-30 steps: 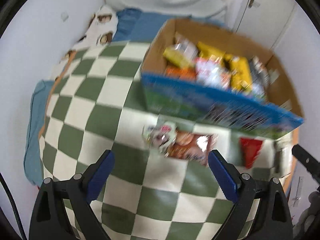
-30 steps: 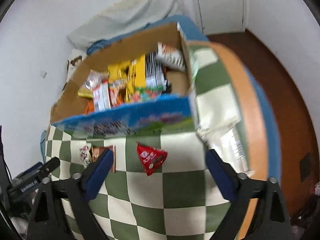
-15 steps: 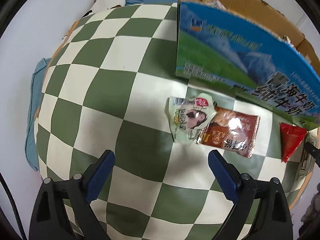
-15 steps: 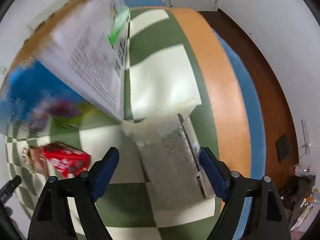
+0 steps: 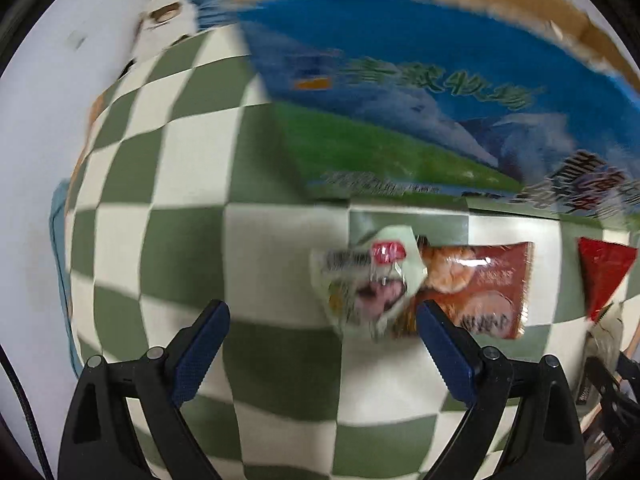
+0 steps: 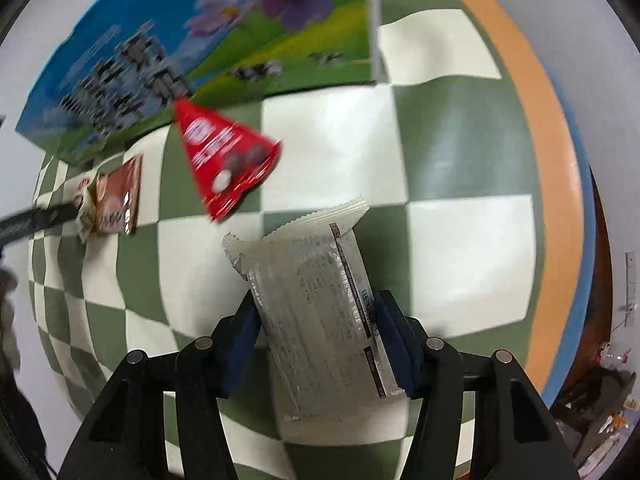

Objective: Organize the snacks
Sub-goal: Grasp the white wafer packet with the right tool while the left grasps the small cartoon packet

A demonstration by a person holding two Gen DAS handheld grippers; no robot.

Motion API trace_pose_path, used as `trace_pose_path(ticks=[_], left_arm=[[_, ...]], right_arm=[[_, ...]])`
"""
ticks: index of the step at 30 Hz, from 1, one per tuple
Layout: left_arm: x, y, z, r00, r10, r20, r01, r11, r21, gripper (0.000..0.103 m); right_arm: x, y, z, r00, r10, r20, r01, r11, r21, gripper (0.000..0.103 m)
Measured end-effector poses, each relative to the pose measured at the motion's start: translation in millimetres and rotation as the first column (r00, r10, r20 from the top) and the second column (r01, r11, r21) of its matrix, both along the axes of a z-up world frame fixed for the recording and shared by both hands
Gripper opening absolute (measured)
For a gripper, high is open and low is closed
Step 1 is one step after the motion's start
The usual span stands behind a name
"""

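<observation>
- Two grippers hang over the table: right gripper (image 6: 316, 332) is closing around the grey packet (image 6: 316, 320).
- Left gripper (image 5: 320, 344) gapes empty beside the pale wrapper (image 5: 360, 284).
- Packet may crumple and slip.

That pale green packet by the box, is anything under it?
The pale green packet overlaps one end of a brown snack packet, both lying on the checked cloth. How far the brown packet runs beneath is covered.

A checkered table in a white-walled room

A green-and-white checked cloth (image 6: 452, 168) covered the orange-edged table (image 6: 548, 184); white walls (image 5: 36, 168) filled the frame's left, dark brown floor (image 6: 600, 280) showed at lower right, and a blue fabric (image 5: 212, 4) lay at the upper left.
</observation>
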State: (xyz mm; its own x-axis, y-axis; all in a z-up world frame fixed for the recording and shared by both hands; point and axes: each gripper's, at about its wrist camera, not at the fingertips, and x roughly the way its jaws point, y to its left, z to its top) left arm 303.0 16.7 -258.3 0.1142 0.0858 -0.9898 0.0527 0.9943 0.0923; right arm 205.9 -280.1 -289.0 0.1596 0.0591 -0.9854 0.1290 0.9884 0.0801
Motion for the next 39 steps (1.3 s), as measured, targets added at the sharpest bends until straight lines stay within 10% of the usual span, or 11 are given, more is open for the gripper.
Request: trace_pose_path(ticks=[2,6,11,19,30,35,39], left_arm=[[8.5,-1.2,-7.7,1.0,-0.019,-0.015,0.019,1.0,-0.025,0.094],[10.0,-0.7,-10.1,1.0,-0.02,0.0,0.02,0.996,-0.083,0.047],[-16.5,-8.2,-4.6,1.0,-0.028,0.007,0.028,0.995,-0.091,0.037],[-98.1,-19.1,-14.4,0.997,-0.025,-0.08,0.011,0.986,-0.168,0.036],[-96.8,34.2,0.2,0.992,0.078,-0.099,-0.101,0.962,-0.255,0.037],[-85.9,29.1,21.1,0.999,0.029,-0.035,-0.034,0.985,-0.17,0.065],[-67.7,11.4,2.8,0.994,-0.04,-0.099,0.026,0.99,-0.137,0.065]], right_arm=[[-0.4,3.3,-1.4,1.0,0.003,-0.008,-0.003,1.0,-0.009,0.061],[3.3,3.5,-6.8,1.0,-0.01,-0.026,0.011,1.0,0.007,0.063],[-2.7,1.4,-5.1,0.999,-0.016,-0.028,0.017,1.0,0.021,0.061],[-21.3,15.4,-10.2,0.998,0.023,-0.058,-0.019,0.997,0.07,0.061],[-26.5,13.1,-19.1,0.997,0.008,-0.082,0.001,0.994,0.111,0.073],[-30.7,8.8,-18.2,0.996,0.006,-0.086,0.005,0.992,0.127,0.075],[-28.6,19.6,-24.4,0.996,0.027,-0.09,-0.017,0.994,0.109,0.076]])
